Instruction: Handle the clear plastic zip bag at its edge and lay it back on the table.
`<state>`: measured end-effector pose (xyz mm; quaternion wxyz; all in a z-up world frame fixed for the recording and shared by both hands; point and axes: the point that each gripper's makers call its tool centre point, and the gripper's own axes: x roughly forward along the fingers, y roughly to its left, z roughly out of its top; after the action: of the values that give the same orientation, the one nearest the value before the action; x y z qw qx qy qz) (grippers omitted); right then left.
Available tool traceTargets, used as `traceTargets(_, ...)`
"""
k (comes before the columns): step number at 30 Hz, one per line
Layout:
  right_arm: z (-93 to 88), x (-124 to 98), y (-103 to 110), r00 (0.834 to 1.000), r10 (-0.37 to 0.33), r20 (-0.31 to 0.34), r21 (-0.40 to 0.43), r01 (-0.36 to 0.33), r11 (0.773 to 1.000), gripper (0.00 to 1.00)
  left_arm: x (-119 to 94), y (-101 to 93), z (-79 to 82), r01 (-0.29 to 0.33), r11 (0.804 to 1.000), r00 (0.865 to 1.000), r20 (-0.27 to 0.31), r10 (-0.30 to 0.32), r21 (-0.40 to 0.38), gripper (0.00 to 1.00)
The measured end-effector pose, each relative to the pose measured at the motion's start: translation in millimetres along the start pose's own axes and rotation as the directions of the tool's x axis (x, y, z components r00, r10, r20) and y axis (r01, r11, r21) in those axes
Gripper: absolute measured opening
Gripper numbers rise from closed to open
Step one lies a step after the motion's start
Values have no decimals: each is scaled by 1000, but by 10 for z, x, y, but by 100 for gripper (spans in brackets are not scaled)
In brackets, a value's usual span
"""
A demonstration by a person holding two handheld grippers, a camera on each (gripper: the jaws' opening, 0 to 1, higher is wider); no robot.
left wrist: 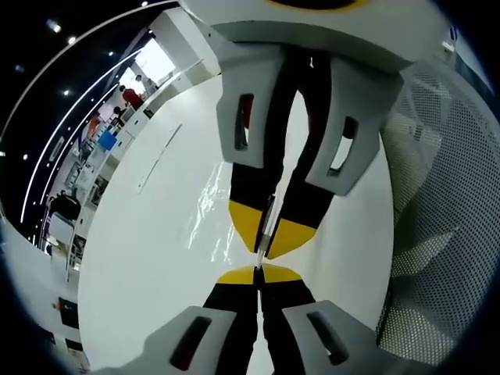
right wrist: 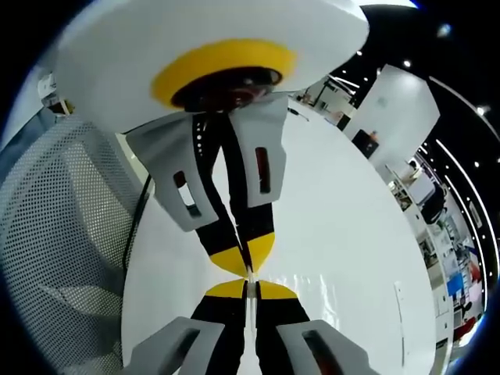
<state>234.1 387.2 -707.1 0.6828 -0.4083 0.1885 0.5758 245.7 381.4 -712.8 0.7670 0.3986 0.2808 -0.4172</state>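
The clear plastic zip bag [left wrist: 209, 205] hangs as a glinting, crinkled sheet over the white table [left wrist: 148, 258]. Its edge runs between the two grippers, which face each other tip to tip. In the left gripper view my left gripper [left wrist: 258, 272] rises from below, jaws shut on that edge. My right gripper [left wrist: 266, 237] comes down from above, also shut on a thin pale strip of the bag. In the right gripper view my right gripper [right wrist: 250, 287] is shut just below the left gripper [right wrist: 244, 262], with the white table [right wrist: 344, 258] behind them.
A grey mesh chair back [left wrist: 437, 234] stands close beside the table, also seen as the mesh chair [right wrist: 55, 234]. Far off, people [left wrist: 129, 98] stand by desks and shelves under ceiling lights.
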Motion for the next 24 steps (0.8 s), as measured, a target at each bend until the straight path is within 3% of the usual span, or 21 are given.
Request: traceTargets(24,-127,-56,27,1000,-15,-8,39,15,999,0,-25,-16,-69,-3,1000,1000,-20,2,-30,0)
